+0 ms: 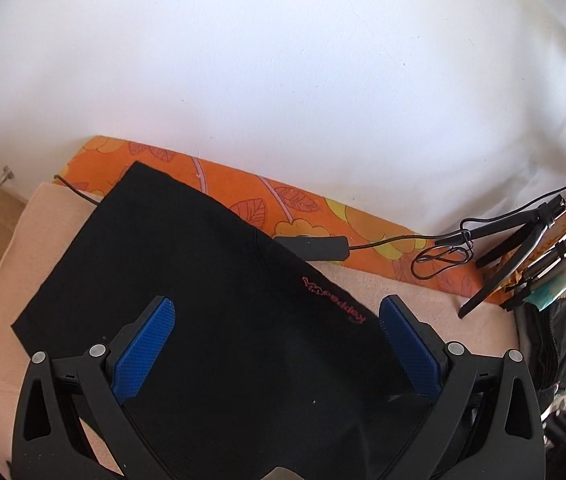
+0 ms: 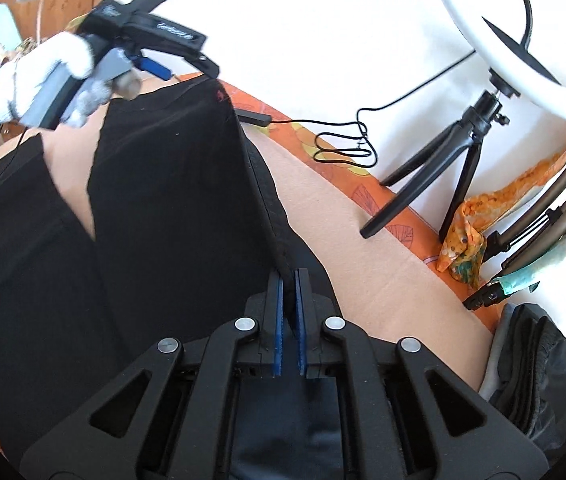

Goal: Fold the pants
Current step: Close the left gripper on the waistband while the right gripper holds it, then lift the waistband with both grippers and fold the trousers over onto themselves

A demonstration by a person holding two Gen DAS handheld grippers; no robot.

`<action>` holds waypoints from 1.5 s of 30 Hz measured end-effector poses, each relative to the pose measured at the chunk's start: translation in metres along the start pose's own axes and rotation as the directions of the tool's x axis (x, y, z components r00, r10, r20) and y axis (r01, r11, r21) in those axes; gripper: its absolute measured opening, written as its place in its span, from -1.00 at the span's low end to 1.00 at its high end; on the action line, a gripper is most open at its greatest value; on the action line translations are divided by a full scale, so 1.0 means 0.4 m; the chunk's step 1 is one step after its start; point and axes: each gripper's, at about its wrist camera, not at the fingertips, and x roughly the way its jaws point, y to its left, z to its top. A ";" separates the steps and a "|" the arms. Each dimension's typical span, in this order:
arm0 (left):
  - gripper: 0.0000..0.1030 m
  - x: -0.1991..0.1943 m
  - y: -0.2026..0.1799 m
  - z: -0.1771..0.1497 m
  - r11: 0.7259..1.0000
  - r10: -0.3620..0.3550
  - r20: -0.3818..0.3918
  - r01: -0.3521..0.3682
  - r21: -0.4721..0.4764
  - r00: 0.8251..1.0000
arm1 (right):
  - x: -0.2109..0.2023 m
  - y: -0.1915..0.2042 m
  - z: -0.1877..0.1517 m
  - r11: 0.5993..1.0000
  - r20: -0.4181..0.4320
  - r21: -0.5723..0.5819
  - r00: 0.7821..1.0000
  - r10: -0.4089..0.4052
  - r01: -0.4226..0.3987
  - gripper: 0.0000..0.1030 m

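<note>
Two tongs noted: right tongs [image 2: 287, 276] clamped on pants [image 2: 171, 184] waistband, legs running to upper left; left tongs [image 1: 277, 312] wide open, empty, above pants.

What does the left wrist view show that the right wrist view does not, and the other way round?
Only the left wrist view shows the red lettering on the black pants and the open left gripper above them. Only the right wrist view shows the right gripper shut on the waistband, the gloved hand, and the gap between the legs. Both show the pants, the ring light tripod and the orange floral sheet.
</note>
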 end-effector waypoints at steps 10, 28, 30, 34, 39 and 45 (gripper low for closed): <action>0.70 0.017 0.075 -0.037 0.990 0.001 -0.088 -0.013 -0.141 0.996 | -0.016 0.074 -0.040 0.999 -0.021 -0.032 1.000 0.007 -0.008 -0.89; -0.90 -0.227 0.140 -0.136 0.971 -0.208 0.139 0.221 -0.088 0.968 | -0.152 0.084 -0.031 0.986 0.061 0.135 0.993 -0.103 0.094 -0.90; -0.90 -0.272 0.142 -0.151 0.969 -0.217 0.154 0.232 -0.089 0.964 | -0.188 0.104 -0.026 0.987 0.070 0.124 0.991 -0.111 0.102 -0.90; -0.90 -0.355 0.148 -0.197 0.970 -0.223 0.176 0.236 -0.056 0.959 | -0.274 0.144 -0.024 0.989 0.087 0.098 0.989 -0.119 0.110 -0.90; -0.90 -0.416 0.148 -0.262 0.971 -0.222 0.200 0.235 -0.047 0.954 | -0.353 0.211 -0.042 0.991 0.089 0.074 0.989 -0.117 0.110 -0.90; -0.90 -0.482 0.168 -0.360 0.971 -0.216 0.218 0.232 -0.052 0.952 | -0.417 0.283 -0.099 0.993 0.096 0.090 0.992 -0.086 0.077 -0.90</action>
